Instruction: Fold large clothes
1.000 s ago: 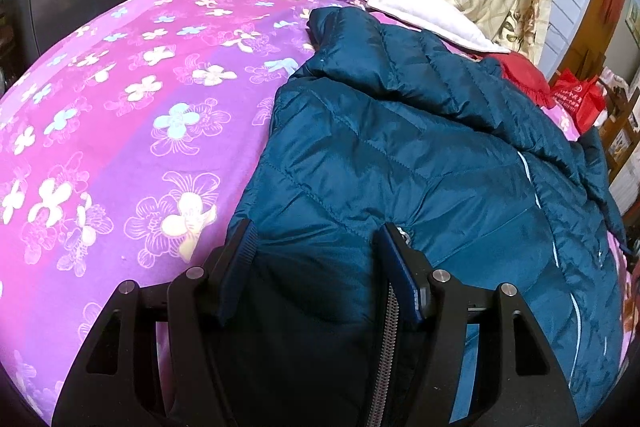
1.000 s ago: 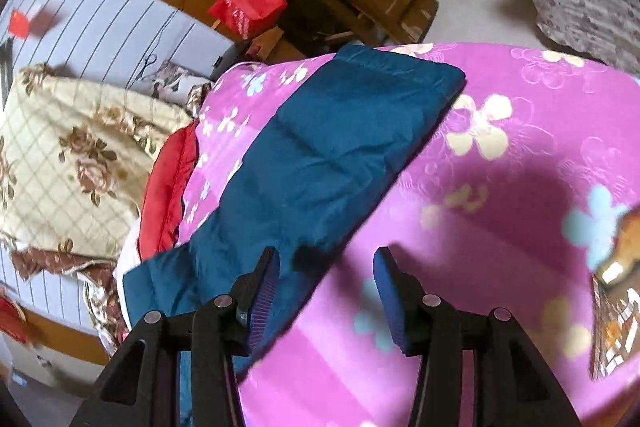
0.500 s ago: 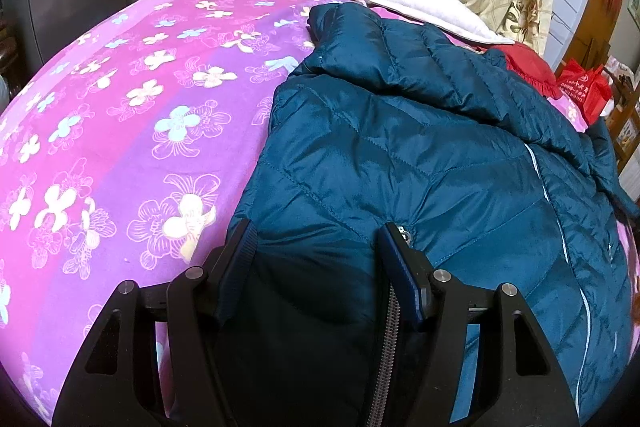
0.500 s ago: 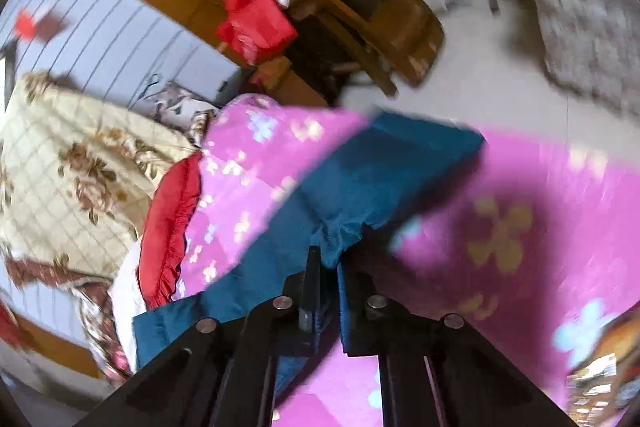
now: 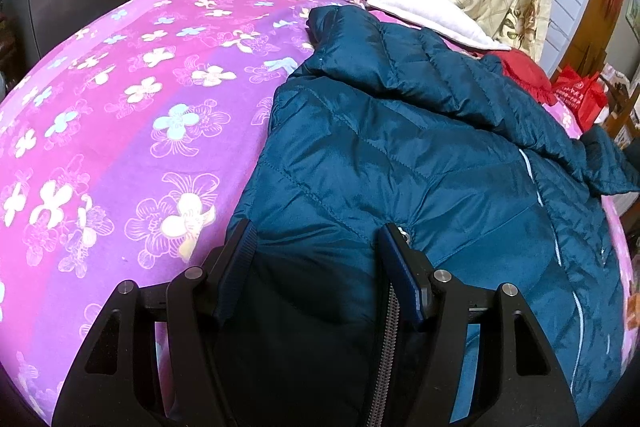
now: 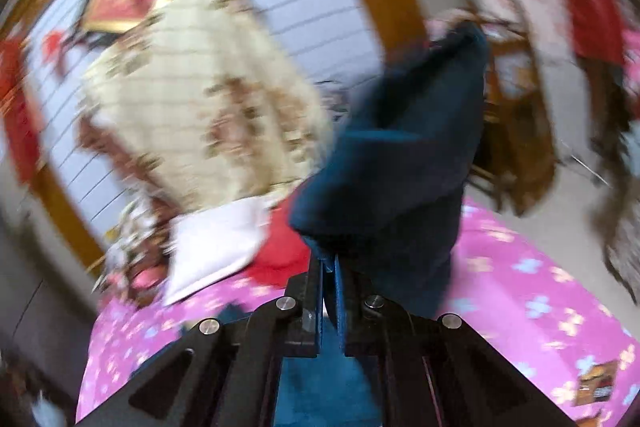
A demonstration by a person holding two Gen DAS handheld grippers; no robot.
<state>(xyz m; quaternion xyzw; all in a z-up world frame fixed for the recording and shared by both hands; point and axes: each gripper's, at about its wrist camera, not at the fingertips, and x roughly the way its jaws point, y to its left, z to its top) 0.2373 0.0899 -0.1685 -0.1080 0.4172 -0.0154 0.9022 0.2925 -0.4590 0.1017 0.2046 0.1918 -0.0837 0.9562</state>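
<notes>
While spread across the pink flowered bedspread (image 5: 120,131), teal quilted down jacket (image 5: 400,155): sleeve (image 6: 412,155) lifted, pinched tight in right gripper (image 6: 329,263); left gripper (image 5: 316,247) half open, straddling hem, pads apparently not pressing.

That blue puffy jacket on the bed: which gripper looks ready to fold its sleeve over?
Probably the right gripper: it is shut on the jacket sleeve, lifted off the bedspread. The left gripper only straddles the hem, open.

Two close wrist views over one bedspread (image 5: 120,131), floral quilt (image 6: 192,95) shared.
</notes>
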